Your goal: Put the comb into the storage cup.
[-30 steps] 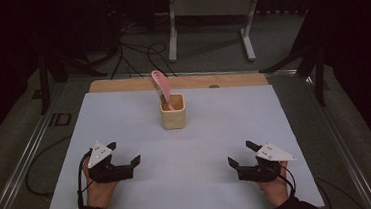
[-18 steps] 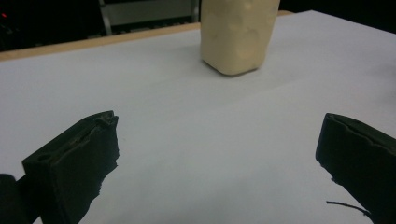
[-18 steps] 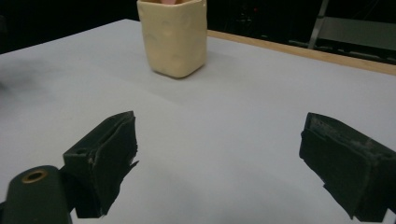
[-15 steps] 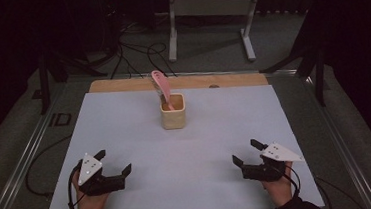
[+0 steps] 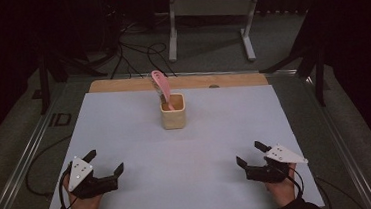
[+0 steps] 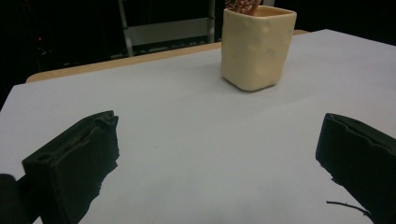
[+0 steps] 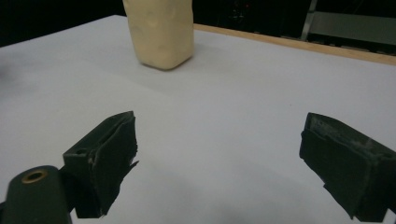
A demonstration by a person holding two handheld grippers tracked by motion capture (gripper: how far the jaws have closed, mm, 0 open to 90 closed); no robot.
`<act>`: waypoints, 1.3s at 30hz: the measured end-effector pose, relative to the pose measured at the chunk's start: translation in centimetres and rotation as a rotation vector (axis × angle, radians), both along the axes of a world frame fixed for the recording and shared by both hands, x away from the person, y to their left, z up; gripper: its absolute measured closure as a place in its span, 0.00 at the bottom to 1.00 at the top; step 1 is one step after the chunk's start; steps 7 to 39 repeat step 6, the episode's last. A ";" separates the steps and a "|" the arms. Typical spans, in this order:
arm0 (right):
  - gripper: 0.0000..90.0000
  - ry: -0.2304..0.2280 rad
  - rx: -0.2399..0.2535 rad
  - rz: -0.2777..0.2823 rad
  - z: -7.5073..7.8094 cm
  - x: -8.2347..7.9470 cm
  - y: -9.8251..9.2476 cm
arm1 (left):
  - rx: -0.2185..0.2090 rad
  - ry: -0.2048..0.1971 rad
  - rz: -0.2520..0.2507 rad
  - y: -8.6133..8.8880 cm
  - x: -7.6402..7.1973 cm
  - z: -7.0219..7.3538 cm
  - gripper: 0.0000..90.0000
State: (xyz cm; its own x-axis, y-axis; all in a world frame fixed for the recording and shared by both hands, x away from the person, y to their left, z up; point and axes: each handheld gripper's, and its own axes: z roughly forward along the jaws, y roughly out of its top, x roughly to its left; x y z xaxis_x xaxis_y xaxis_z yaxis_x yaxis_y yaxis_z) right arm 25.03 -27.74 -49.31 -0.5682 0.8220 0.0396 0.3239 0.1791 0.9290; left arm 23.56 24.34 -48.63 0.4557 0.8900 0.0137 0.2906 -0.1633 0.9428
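Note:
A cream square cup (image 5: 173, 111) stands upright at the middle back of the white table sheet (image 5: 125, 134), with a pink-handled utensil (image 5: 160, 84) leaning out of it toward the back left. The cup (image 6: 257, 45) is ahead and to the right in the left gripper view, and the cup (image 7: 159, 31) is ahead and to the left in the right gripper view. My left gripper (image 5: 106, 162) rests near the front left, open and empty. Near the front right, my right gripper (image 5: 250, 154) is also open with nothing between its jaws.
A wooden strip (image 5: 122, 85) borders the sheet's far edge. Beyond the table stand a grey metal frame (image 5: 211, 12) and cables on the dark floor (image 5: 134, 51). Metal rails run along both table sides.
Both grippers have drawn back toward the table's front edge, the left one farther and more to the left. Both stay open. The cup has not moved.

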 end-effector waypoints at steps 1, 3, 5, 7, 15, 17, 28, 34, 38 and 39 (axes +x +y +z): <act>0.12 0.002 -0.004 0.001 0.0 0.0 0.1 | 0.001 -0.002 0.004 0.0 0.0 0.0 0.00; 0.12 -0.002 -0.005 0.004 0.0 -0.1 0.2 | 0.006 0.003 0.010 -0.1 0.1 -0.1 0.00; 0.12 -0.004 -0.006 0.004 0.1 -0.1 0.2 | 0.008 0.006 0.013 -0.1 0.1 -0.2 0.00; 0.12 -0.003 -0.007 0.004 0.0 -0.1 0.2 | 0.008 0.009 0.012 -0.1 0.2 -0.3 0.00; 0.12 -0.003 -0.007 0.004 0.0 -0.1 0.2 | 0.008 0.009 0.012 -0.1 0.2 -0.3 0.00; 0.12 -0.003 -0.007 0.004 0.0 -0.1 0.2 | 0.008 0.009 0.012 -0.1 0.2 -0.3 0.00; 0.12 -0.003 -0.007 0.004 0.0 -0.1 0.2 | 0.008 0.009 0.012 -0.1 0.2 -0.3 0.00; 0.12 -0.003 -0.007 0.004 0.0 -0.1 0.2 | 0.008 0.009 0.012 -0.1 0.2 -0.3 0.00; 0.12 -0.003 -0.007 0.004 0.0 -0.1 0.2 | 0.008 0.009 0.012 -0.1 0.2 -0.3 0.00; 0.12 -0.003 -0.007 0.004 0.0 -0.1 0.2 | 0.008 0.009 0.012 -0.1 0.2 -0.3 0.00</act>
